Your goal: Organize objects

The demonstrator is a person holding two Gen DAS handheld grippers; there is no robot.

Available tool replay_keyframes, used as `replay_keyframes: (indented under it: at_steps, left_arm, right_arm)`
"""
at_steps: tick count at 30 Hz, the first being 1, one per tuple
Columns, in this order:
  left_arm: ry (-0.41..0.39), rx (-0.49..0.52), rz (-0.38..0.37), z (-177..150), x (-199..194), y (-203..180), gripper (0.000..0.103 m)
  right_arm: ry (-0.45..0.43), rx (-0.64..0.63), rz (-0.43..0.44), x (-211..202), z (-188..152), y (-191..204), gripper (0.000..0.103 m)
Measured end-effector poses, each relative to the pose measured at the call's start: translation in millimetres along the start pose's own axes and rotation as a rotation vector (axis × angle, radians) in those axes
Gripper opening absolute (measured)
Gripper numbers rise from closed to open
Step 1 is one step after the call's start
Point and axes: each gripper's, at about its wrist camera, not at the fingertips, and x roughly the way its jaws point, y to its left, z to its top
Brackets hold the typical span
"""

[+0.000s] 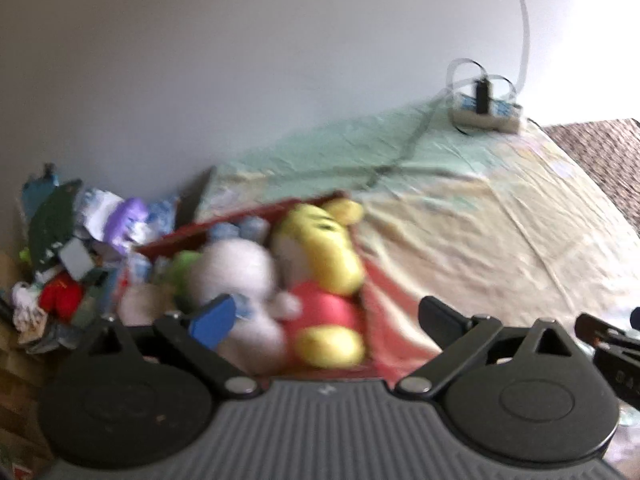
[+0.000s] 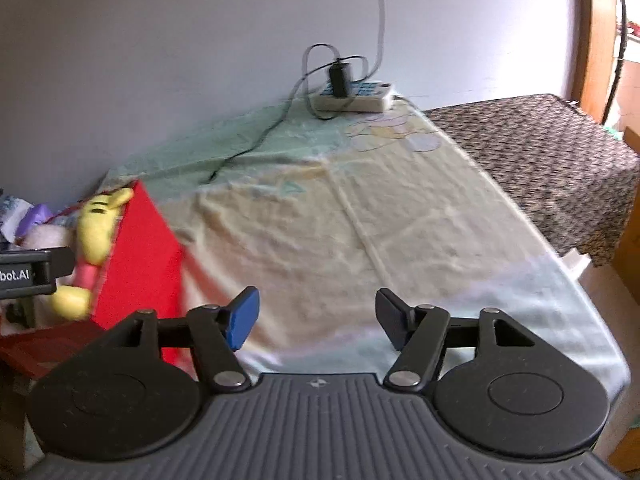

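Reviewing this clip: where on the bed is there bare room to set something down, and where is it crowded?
Free: the wide cream and pale-green bedsheet between the red fabric box, the white power strip by the wall and the brown patterned blanket. Crowded: the box, packed with a yellow plush toy and a white plush toy, and the clutter pile beyond it.

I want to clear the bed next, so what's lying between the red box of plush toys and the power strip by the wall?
Only bare bedsheet and a dark cable trailing from the power strip toward the red box; clearest in the right wrist view.
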Motion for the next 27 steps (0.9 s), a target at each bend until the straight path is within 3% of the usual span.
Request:
replay_keyframes:
  at_steps: [8,12,27]
  left_arm:
    - [0.155,0.037,-0.061,-25,15,-67,0.096]
    - [0.218,0.045,-0.050,-40,25,-87,0.097]
    - [0.299,0.004,-0.046,-54,28,-88,0.098]
  right_arm:
    - [0.029,0.023,-0.073,-7,-6,-52,0.068]
    - [0.061,0.027,-0.080,-3,-10,-67,0.068]
    - [0.124,0.006,-0.044,9,-13,-67,0.068]
